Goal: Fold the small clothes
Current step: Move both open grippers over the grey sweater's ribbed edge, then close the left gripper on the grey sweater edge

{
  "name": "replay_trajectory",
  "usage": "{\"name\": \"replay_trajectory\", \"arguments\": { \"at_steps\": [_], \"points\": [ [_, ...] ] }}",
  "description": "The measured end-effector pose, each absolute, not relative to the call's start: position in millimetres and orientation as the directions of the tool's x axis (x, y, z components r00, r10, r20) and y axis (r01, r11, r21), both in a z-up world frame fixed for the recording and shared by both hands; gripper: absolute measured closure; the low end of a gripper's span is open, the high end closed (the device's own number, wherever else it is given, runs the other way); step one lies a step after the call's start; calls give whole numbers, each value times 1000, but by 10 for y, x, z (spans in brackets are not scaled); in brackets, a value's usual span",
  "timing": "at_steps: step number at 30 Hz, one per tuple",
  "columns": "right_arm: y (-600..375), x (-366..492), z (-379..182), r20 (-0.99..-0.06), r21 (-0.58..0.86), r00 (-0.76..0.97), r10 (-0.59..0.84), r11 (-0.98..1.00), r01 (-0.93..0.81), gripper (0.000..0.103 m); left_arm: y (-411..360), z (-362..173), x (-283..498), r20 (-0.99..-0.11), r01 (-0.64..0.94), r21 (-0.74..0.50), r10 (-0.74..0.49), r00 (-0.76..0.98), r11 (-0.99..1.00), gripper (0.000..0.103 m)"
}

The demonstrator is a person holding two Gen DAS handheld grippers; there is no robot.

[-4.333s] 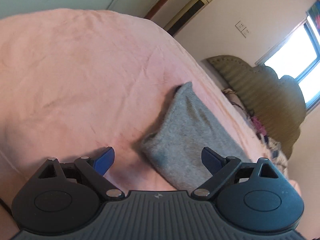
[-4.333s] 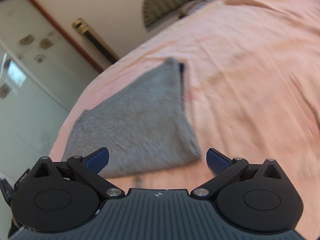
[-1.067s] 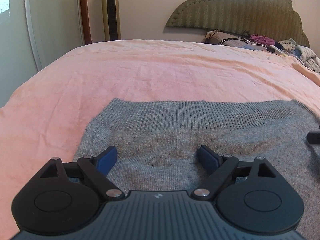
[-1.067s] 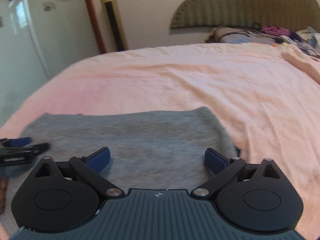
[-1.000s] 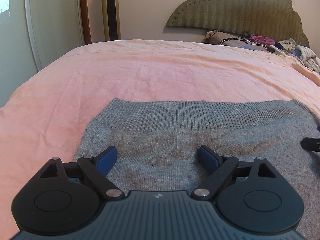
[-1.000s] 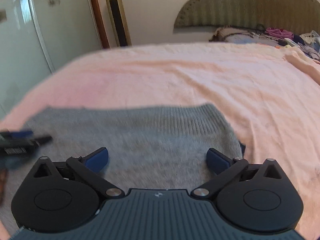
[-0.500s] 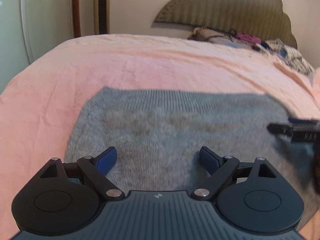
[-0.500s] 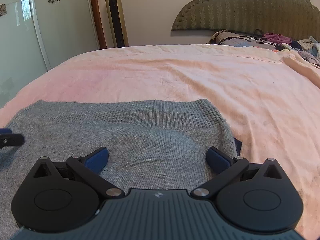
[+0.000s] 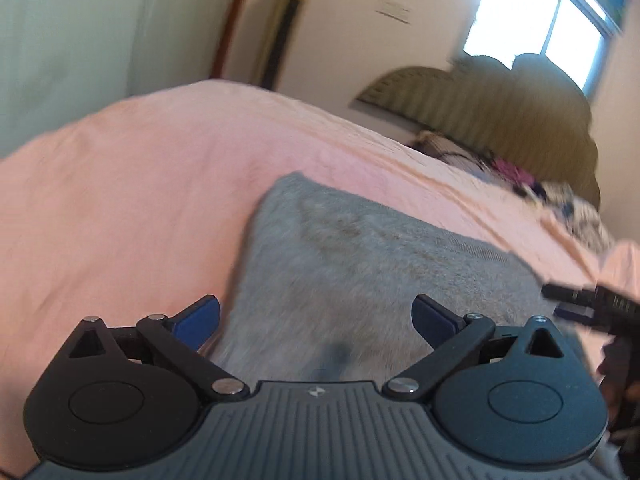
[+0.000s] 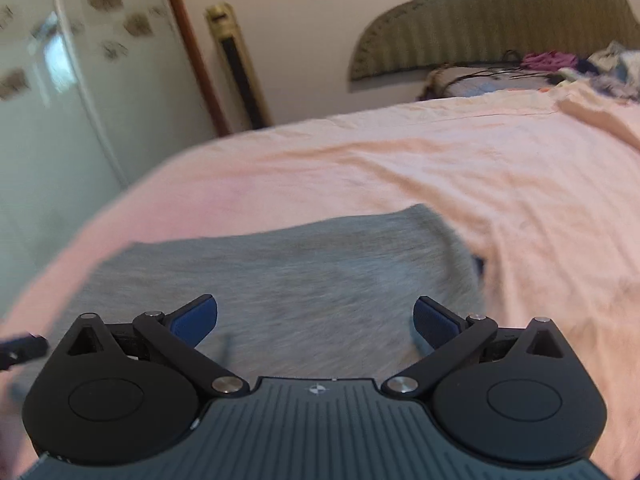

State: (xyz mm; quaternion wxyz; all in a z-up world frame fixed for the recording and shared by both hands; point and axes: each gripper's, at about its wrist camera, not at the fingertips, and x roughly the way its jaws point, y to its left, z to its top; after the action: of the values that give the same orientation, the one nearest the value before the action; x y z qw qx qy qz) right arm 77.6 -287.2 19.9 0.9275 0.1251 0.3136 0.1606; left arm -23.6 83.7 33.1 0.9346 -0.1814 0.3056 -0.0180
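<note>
Since half a second ago the left wrist view has rolled and swung: the grey knit garment point(image 9: 360, 272), which then lay square across the frame, now runs slanted from the upper middle down to the lower right, and the window point(image 9: 540, 20) has come into the upper right corner. In that same span the left gripper point(image 9: 316, 318) has just been opening its jaws — they stand spread wide, with nothing pinched between them and the grey knit lying below the gap.

The pink bedsheet point(image 9: 120, 208) fills most of both views, lightly wrinkled. On it the garment lies flat as a folded slab; in the right wrist view the garment point(image 10: 280, 280) spans the middle of the frame from the left edge to right of centre, with a dark blue bit of fabric peeking out at its right edge. Both views are smeared with motion blur, so the knit ribbing cannot be made out.

Behind the bed, the olive headboard point(image 10: 500, 12) sits in the upper right, with a heap of mixed clothes point(image 10: 560, 64) at its foot. A tall gold and black tower fan point(image 10: 240, 64) stands against the wall in the upper middle, beside a wooden door frame.

The right gripper point(image 10: 315, 318) also has its blue pads spread wide over the garment, gripping nothing — its black tip point(image 9: 580, 300) shows at the right edge of the left wrist view.
</note>
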Motion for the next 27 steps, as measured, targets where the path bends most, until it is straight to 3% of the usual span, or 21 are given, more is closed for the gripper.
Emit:
{"name": "replay_trajectory", "arguments": {
  "at_steps": [2, 7, 13, 16, 17, 19, 21, 25, 27],
  "points": [
    [-2760, 707, 125, -574, 328, 715, 398, 912, -245, 0, 908, 299, -380, -571, -101, -381, -148, 807, 919, 0],
    [-2519, 655, -64, -657, 62, 711, 252, 957, -282, 0, 1008, 207, -516, -616, -184, -422, -133, 776, 888, 1],
    [-2594, 540, 188, -622, 255, 701, 350, 936, -241, 0, 1145, 82, -471, -576, -243, -621, -224, 786, 745, 1],
    [-2498, 512, 345, -602, 283, 698, 387, 921, -266, 0, 1138, 52, -324, -566, -267, -647, -216, 795, 715, 1],
    [-2450, 526, 402, -598, 286, 694, 400, 916, -281, 0, 1117, 62, -275, -570, -274, -642, -206, 795, 716, 8],
    [-2334, 581, 543, -592, 301, 677, 438, 899, -318, 0, 1083, 56, -195, -595, -301, -620, -183, 783, 725, 33],
    [-2200, 679, 671, -583, 339, 642, 498, 867, -364, 0, 1052, 25, -119, -639, -333, -564, -144, 755, 755, 83],
    [-1842, 1054, 792, -576, 494, 493, 652, 758, -425, 0, 931, 97, -119, -644, -285, -488, -120, 755, 825, 96],
    [-1574, 1272, 769, -593, 548, 394, 702, 711, -441, 0, 661, 249, -169, -604, -184, -339, -64, 794, 923, 96]
  ]
}}
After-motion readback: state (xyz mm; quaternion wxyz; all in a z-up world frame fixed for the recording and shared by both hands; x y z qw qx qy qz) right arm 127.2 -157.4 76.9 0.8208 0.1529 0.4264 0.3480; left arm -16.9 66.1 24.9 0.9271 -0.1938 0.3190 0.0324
